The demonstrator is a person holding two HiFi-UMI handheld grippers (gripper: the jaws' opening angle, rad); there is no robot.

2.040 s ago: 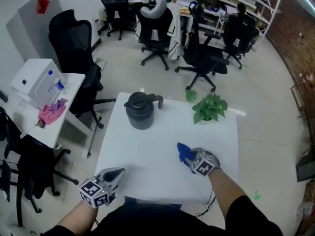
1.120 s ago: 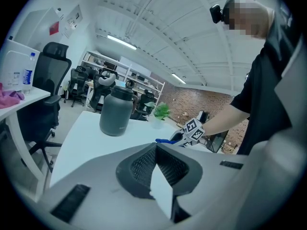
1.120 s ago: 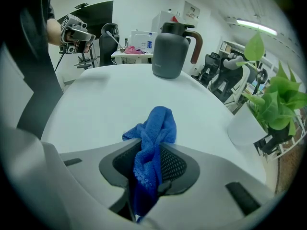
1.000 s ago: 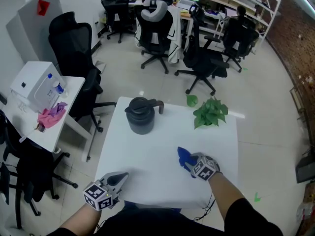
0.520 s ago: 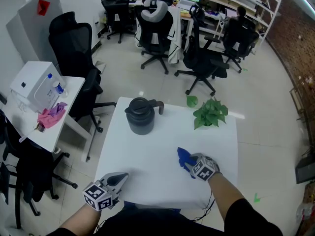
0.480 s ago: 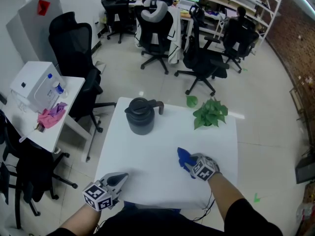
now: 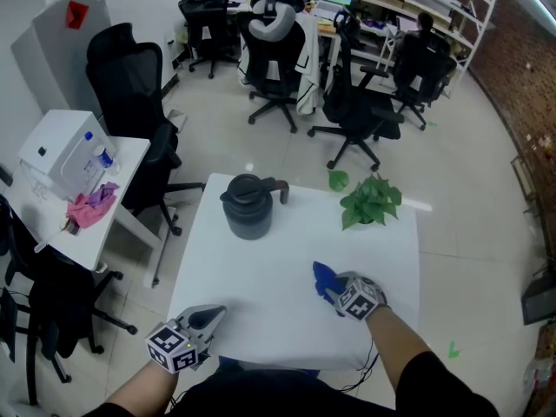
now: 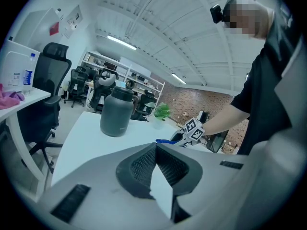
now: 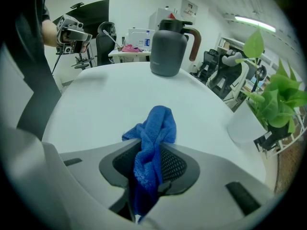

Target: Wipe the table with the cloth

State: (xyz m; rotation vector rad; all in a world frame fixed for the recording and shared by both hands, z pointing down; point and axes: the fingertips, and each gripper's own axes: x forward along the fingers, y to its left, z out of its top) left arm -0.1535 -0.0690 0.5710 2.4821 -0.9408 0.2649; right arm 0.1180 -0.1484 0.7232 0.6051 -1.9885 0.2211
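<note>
Right gripper point(image 7: 335, 286) is pinching the crumpled blue microfibre cloth point(image 9: 153, 133) on the white bench point(image 7: 261, 272), lower centre of frame, though wiping friction could be tugging the bunched fabric free.

Left tool point(image 7: 212, 315) perhaps slightly rightward

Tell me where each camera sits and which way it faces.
Head view: on the person's head, facing steeply down at the white square table; both forearms, left tongs, right tongs show.
Left gripper view: on the left tongs, facing the dark grey handled jug; shut empty jaws, torso and right arm show.
Right gripper view: on the right tongs, facing across the table over the crumpled blue cloth its jaws clamp; left hand shows.
Shared: both gripper views show the jug and the opposite tongs.
</note>
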